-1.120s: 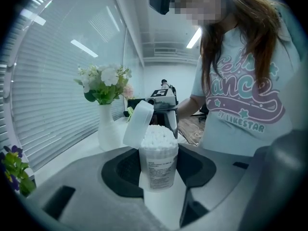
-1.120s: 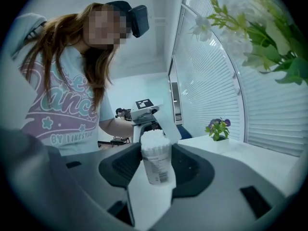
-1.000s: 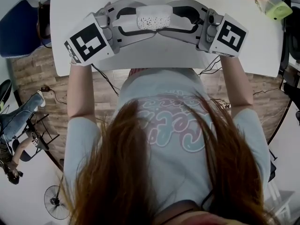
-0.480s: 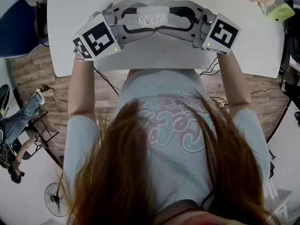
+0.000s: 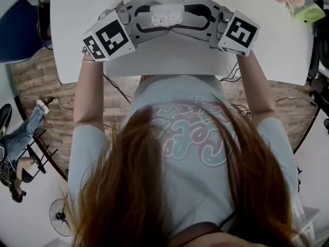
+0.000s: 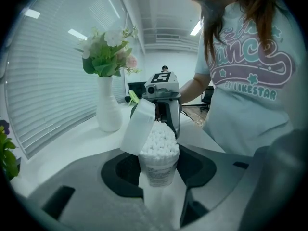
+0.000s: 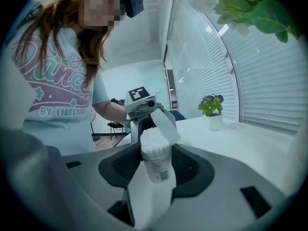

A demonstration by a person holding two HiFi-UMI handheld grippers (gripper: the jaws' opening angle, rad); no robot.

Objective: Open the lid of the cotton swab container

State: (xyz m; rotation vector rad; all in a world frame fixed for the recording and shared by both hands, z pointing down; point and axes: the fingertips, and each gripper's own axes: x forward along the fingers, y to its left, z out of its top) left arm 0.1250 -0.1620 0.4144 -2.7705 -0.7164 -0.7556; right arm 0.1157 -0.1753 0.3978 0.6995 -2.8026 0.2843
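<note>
Your forearms reach forward over the table (image 5: 169,58), with the grippers tip to tip. The left gripper (image 6: 161,191) and right gripper (image 7: 149,191), both part-spread, pinch the container (image 5: 167,16) from opposite sides. Its lid (image 6: 138,126) is tipped open and the swabs (image 6: 160,138) are bared.

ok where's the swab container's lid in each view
head view: lid top centre, smooth white strip above the swab heads.
left gripper view: lid centre, flipped up left of the swab heads.
right gripper view: lid centre, flipped up right of the swab heads.
shared landmark: the swab heads.
</note>
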